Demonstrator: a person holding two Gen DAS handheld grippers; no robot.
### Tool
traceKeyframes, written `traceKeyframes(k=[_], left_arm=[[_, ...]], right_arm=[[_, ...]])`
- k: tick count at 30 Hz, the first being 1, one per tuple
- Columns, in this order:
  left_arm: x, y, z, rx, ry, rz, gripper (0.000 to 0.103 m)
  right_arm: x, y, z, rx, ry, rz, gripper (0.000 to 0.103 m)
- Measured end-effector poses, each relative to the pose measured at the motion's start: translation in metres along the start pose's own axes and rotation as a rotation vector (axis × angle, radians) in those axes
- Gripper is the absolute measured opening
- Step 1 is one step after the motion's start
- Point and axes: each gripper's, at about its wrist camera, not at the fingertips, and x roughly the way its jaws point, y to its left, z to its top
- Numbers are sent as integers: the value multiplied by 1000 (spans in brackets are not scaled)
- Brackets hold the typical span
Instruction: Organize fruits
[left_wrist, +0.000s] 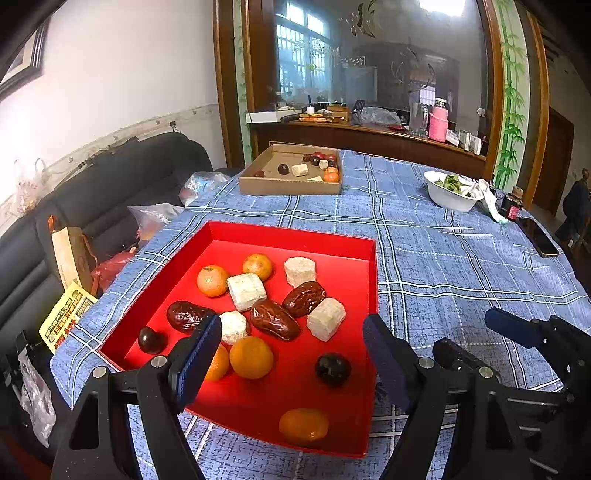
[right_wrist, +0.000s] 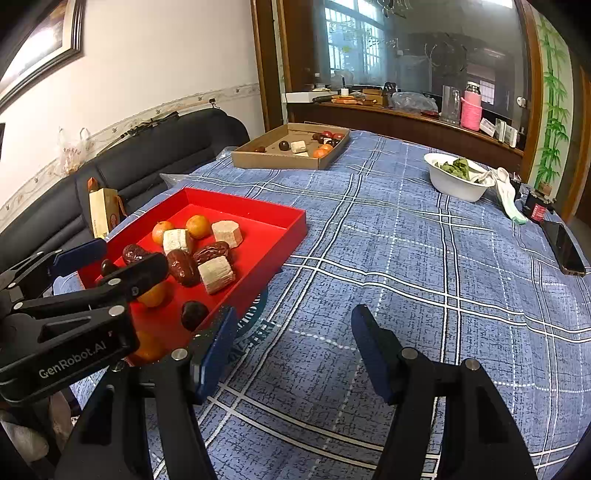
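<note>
A red tray (left_wrist: 295, 233) on the blue plaid cloth holds several oranges (left_wrist: 251, 357), brown dates (left_wrist: 274, 319), pale chunks (left_wrist: 246, 291) and dark round fruits (left_wrist: 332, 369). My left gripper (left_wrist: 291, 350) hovers over the tray's near part, open, with an orange and a dark fruit below the gap and neither pad touching anything. My right gripper (right_wrist: 295, 347) stands open over bare cloth just right of the tray (right_wrist: 258, 210), nothing between its fingers. The right wrist view shows the left gripper (right_wrist: 114, 264) above the tray's near left fruits. The right gripper (left_wrist: 484, 339) appears in the left wrist view beside the tray.
A cardboard box (left_wrist: 288, 186) with several more fruits sits at the table's far side. A white bowl (right_wrist: 458, 182) of greens, a white cloth and a phone (right_wrist: 567, 251) lie at the right. A dark sofa (left_wrist: 122, 184) with bags borders the table's left edge.
</note>
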Motion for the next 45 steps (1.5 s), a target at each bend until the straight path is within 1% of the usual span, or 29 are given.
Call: traceKeyframes(k=[14, 15, 17, 18, 20, 21, 22, 23, 25, 27, 29, 31, 32, 34, 37, 42, 45], left_arm=[[1, 1, -1, -7, 2, 1, 82], [-1, 2, -1, -8, -5, 4, 82], [-9, 6, -1, -24, -47, 14, 82], [-16, 8, 0, -34, -86, 28, 82], [-41, 12, 2, -47, -209, 116, 83], [-56, 12, 3, -50, -281, 169, 89], [-78, 14, 2, -58, -384, 225, 100], [-89, 14, 1, -64, -439, 241, 103], [-119, 19, -4, -98, -588, 261, 103], [-129, 22, -5, -126, -634, 240, 103], [-127, 26, -2, -133, -579, 178, 103], [-117, 28, 1, -136, -495, 117, 103], [-114, 28, 2, -134, -473, 102, 103], [-107, 25, 2, -122, -423, 89, 103], [-101, 17, 3, -101, -376, 72, 103], [-93, 12, -2, -84, -335, 75, 103], [-90, 11, -4, -84, -327, 74, 103]], right_arm=[[5, -1, -3, 7, 23, -18, 64], [5, -1, -3, 8, 23, -19, 64], [5, -1, -4, 7, 22, -19, 64], [4, -1, -4, 7, 18, -19, 64], [0, 1, -4, 6, 3, -17, 64], [-3, 2, -4, 4, -8, -17, 64], [-7, 3, -4, 0, -24, -15, 64], [-11, 5, -3, -4, -40, -11, 64], [-19, 8, -3, -7, -79, -5, 64], [-27, 11, -3, -8, -109, 0, 64], [-32, 13, -3, -9, -122, 5, 65], [-35, 15, -5, -16, -125, 0, 67], [-36, 15, -5, -17, -126, -3, 67], [-39, 15, -7, -21, -126, -3, 67], [-41, 15, -10, -28, -128, -8, 68], [-40, 14, -11, -26, -120, -8, 68], [-37, 15, -12, -36, -113, -9, 68]])
